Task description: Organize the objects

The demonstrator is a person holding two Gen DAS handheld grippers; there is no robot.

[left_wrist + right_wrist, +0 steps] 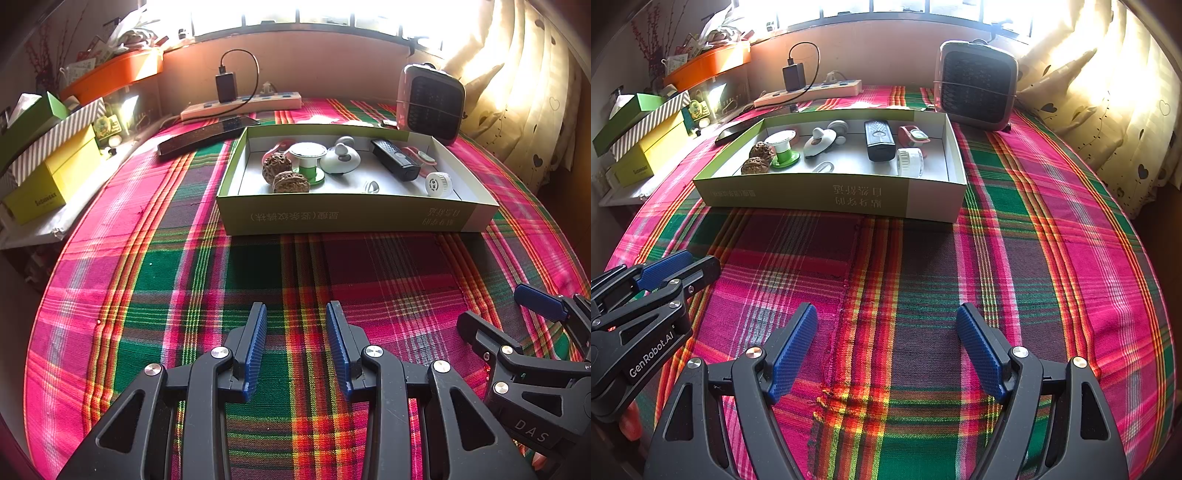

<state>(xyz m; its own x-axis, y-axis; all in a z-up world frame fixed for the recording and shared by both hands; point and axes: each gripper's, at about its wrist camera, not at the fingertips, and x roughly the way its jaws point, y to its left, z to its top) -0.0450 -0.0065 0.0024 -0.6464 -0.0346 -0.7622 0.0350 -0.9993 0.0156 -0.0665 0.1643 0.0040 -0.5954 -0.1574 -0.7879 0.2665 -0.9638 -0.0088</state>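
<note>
Green box (351, 216): open and shallow, on the plaid cloth (258, 280), far of both grippers and well apart from them.
Left end of box: two knobbly brown walnuts (286, 173) touching each other, just beside a green-and-white spool (308, 160).
Middle of box: a white round knobbed piece (340, 157), and a small clear clip (823, 167) near the front wall.
Right end of box: a black remote (395, 158) lying flat, a pink-strapped watch (914, 134) beyond it, a white ribbed cap (909, 161) on its side.
Left gripper (297, 332): hangs over bare cloth, jaws narrowly parted, nothing between the blue pads.
Right gripper (886, 339): jaws wide apart, empty, beside the left one.
Behind the box: a small heater (977, 86) at far right, a power strip (242, 105) with a black charger, a dark flat slab (207, 134) whose nature I cannot tell.
Left shelf: stacked boxes (51, 162) and an orange tray (114, 74), contents too cluttered to make out.
Window: glare washes it out.
</note>
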